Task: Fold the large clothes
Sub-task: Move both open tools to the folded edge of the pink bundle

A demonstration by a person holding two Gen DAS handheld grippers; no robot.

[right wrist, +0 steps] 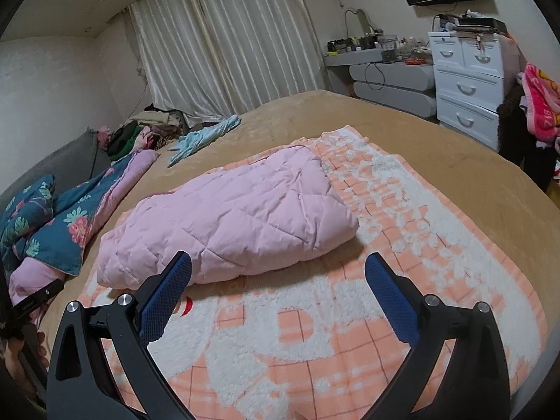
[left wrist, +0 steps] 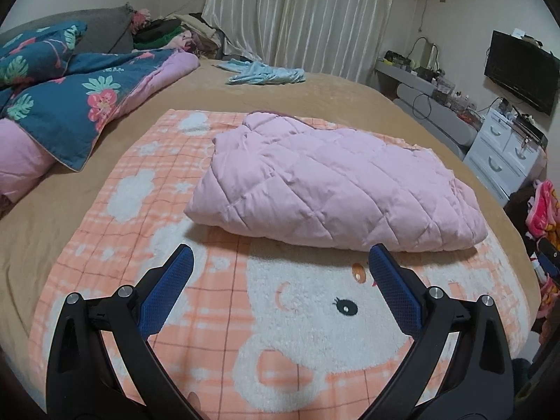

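Two grippers hang just above the bed, each spread wide with nothing between its blue pads. The left gripper (left wrist: 281, 257) sits over the white cartoon face on the orange-and-white blanket (left wrist: 217, 318), its fingertips near the front edge of the pink quilted garment (left wrist: 336, 189) but not touching it. The right gripper (right wrist: 278, 266) likewise hovers over the blanket (right wrist: 420, 245), its left finger overlapping the garment's (right wrist: 227, 217) near edge in view; contact cannot be told. Folded into a thick bundle, the garment lies on the blanket's middle. Beyond, the tan bedspread (left wrist: 332, 87) carries a light blue cloth (left wrist: 266, 72) and, to the left, a teal floral quilt (left wrist: 70, 98). Farther off stand pale curtains (left wrist: 301, 14), a white drawer chest (right wrist: 465, 80) and a wall television (left wrist: 521, 70).
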